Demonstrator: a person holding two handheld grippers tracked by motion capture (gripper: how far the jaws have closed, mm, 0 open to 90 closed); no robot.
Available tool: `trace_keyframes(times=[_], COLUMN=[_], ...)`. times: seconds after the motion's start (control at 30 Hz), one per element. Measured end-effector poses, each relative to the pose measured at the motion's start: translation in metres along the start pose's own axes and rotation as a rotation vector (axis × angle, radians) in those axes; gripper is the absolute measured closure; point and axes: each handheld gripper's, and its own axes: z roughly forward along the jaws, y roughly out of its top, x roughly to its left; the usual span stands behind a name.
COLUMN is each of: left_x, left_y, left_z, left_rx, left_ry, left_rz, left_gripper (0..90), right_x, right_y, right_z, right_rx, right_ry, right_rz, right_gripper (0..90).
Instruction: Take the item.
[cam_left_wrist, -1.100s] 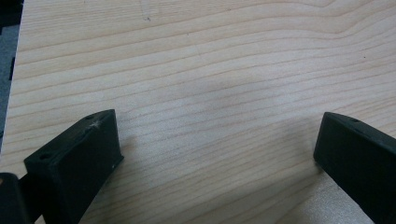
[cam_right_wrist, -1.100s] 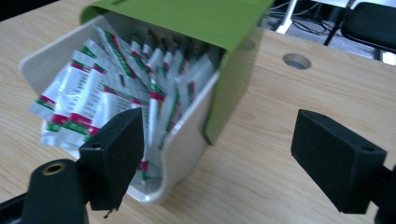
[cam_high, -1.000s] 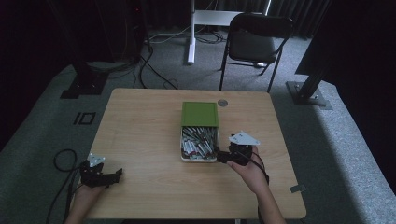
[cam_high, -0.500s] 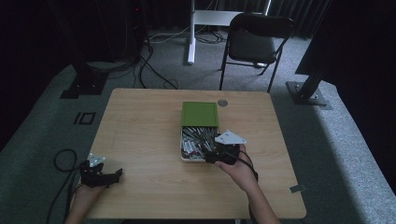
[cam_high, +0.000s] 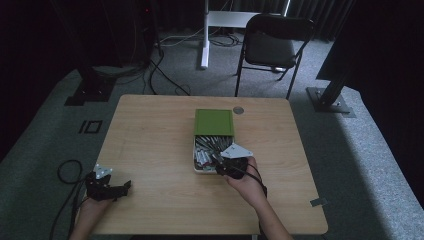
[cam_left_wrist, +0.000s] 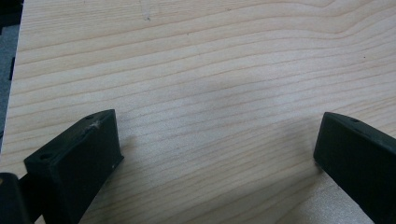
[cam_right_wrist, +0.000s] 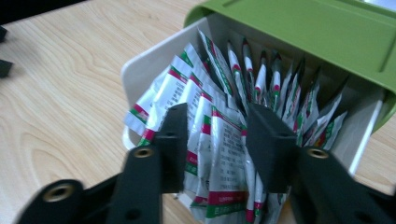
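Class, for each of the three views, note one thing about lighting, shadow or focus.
High view: dim, dark surroundings beyond the table. Left gripper view: evenly lit wood grain, soft shadows beside the jaws. Right gripper view: sachets fairly sharp, the near gripper parts blurred.

Right claw (cam_high: 218, 164) at box (cam_high: 214, 145); left claw (cam_high: 121, 187) apart.

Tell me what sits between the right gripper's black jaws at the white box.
In the right gripper view, the right gripper straddles a white sachet with red-green bands in the white box; its jaws stand apart.
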Motion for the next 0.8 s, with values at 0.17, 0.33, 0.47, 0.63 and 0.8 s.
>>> trace_keyframes(times=[0.17, 0.33, 0.47, 0.63, 0.8], left_x=[0.0, 0.0, 0.0, 0.0, 0.0], left_y=[0.0, 0.0, 0.0, 0.0, 0.0], left_z=[0.0, 0.0, 0.0, 0.0, 0.0], left_rx=[0.0, 0.0, 0.001, 0.0, 0.0], left_ry=[0.0, 0.0, 0.0, 0.0, 0.0], left_rz=[0.0, 0.0, 0.001, 0.0, 0.0], left_gripper=[1.3, 1.3, 1.3, 1.3, 1.3], right_x=[-0.001, -0.001, 0.0, 0.001, 0.001], right_y=[-0.006, -0.011, -0.014, -0.016, -0.014], right_z=[0.007, 0.013, 0.016, 0.021, 0.025], right_rx=[0.031, 0.059, 0.08, 0.09, 0.096], right_ry=[-0.005, -0.019, -0.03, -0.047, -0.064], right_rz=[-0.015, -0.032, -0.042, -0.047, -0.047], right_gripper=[74.2, 75.5, 75.8, 75.6, 76.2])
